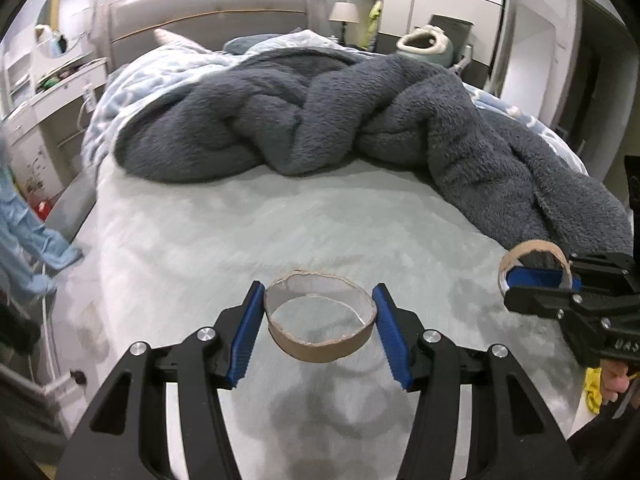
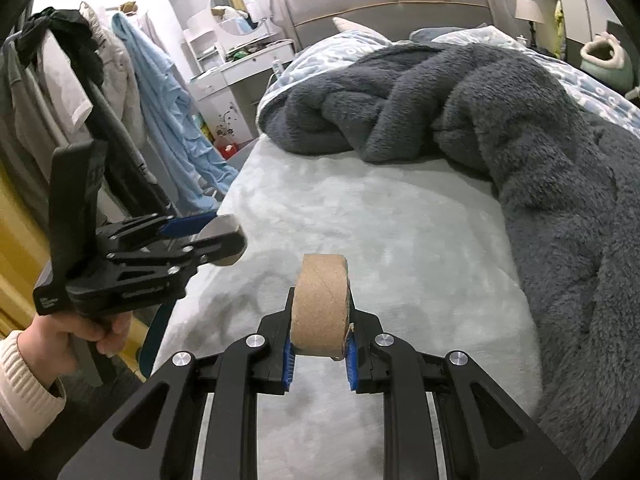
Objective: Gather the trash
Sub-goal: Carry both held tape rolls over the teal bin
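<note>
My left gripper is shut on an empty cardboard tape ring, its blue pads pressing the ring's two sides, above the pale bed sheet. My right gripper is shut on a second cardboard tape ring, held upright on edge between the blue pads. The right gripper also shows in the left wrist view at the far right with its ring. The left gripper shows in the right wrist view at the left, held by a hand.
A dark grey fleece blanket lies bunched across the far and right side of the bed. A clothes rack with hanging garments stands left of the bed. A dressing table stands by the headboard.
</note>
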`<state>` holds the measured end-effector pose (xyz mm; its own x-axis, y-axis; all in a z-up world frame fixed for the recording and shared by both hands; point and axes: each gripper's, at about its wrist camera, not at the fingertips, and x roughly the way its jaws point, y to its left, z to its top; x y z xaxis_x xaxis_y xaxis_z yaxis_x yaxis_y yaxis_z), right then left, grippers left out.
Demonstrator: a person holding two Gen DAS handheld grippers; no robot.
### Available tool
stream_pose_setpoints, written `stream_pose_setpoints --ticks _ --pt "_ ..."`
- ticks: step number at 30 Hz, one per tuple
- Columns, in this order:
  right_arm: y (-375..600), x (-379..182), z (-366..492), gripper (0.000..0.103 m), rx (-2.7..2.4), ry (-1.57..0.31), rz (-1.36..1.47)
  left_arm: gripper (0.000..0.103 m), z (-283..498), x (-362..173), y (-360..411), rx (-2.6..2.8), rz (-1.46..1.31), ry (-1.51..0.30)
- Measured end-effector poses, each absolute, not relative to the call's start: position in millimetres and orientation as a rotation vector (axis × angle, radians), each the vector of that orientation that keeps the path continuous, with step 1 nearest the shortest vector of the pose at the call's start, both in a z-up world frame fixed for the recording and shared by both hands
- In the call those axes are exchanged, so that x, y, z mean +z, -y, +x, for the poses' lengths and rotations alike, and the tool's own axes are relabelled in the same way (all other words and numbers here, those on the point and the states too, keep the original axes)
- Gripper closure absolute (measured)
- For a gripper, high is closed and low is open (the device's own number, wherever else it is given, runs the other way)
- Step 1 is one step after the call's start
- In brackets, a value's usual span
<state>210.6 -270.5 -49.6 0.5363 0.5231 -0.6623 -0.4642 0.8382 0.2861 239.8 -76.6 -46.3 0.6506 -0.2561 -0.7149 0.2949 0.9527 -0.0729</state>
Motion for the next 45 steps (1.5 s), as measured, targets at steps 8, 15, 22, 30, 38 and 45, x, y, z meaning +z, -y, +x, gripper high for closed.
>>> stream_pose_setpoints --ticks 8,15,22,30,38,45 --pt "240.4 -48.0 203.5 0.083 0.638 -0.823 0.028 0.045 197.2 -46.2 44.7 -0.232 0.004 -0.819" --pt "213.9 -50.4 199.1 0.083 0.668 -0.843 -0.001 0.045 164.0 -52.1 17.9 -0.158 -0.005 -0.827" --pt "184.0 -36.7 196.0 0.083 0.706 -0.835 -0.002 0.045 146.2 -57.4 -18.0 -0.093 -0.043 -0.827" --pt "141.7 -37.3 199.5 0.083 0.754 -0.840 -0.029 0.045 141.2 -64.8 -59.3 -0.015 -0.075 -0.845" --pt "93.0 -32.3 198.2 0.083 0.813 -0.839 -0.062 0.045 135.7 -79.5 -96.7 0.061 -0.118 -0.901" --pt "55.3 -37.9 199.1 0.083 0.857 -0.853 -0.087 0.045 129.1 -97.4 -124.7 0.103 -0.151 -0.973"
